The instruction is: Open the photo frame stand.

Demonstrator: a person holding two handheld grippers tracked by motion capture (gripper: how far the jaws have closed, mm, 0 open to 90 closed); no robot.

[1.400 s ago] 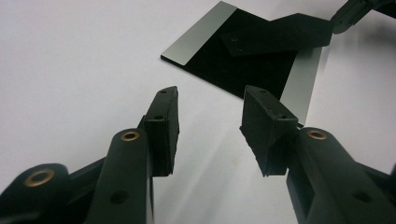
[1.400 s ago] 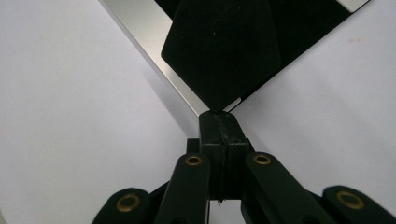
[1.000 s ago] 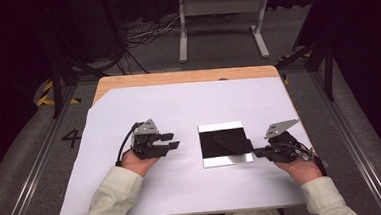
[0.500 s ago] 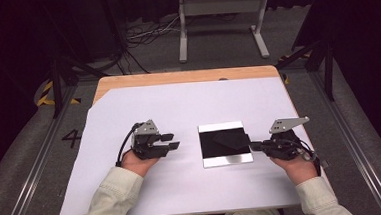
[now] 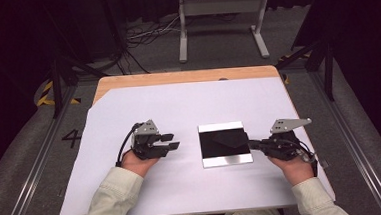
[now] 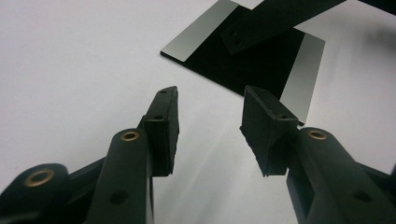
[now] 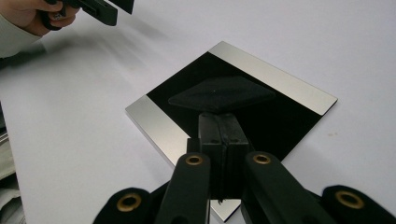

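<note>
Plate (image 5: 225, 144): flat on white tabletop (image 5: 188, 102), between both grippers.
Right gripper (image 7: 223, 123): jaws together — tips over plate's right edge.
Left gripper (image 6: 209, 122): jaws apart, near plate's left edge — bare surface around.

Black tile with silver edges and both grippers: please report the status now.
Left gripper open, empty, apart from the tile. Right gripper shut, jaws together, tips over the black tile. Tile flat on white sheet. Nothing in the way.
</note>
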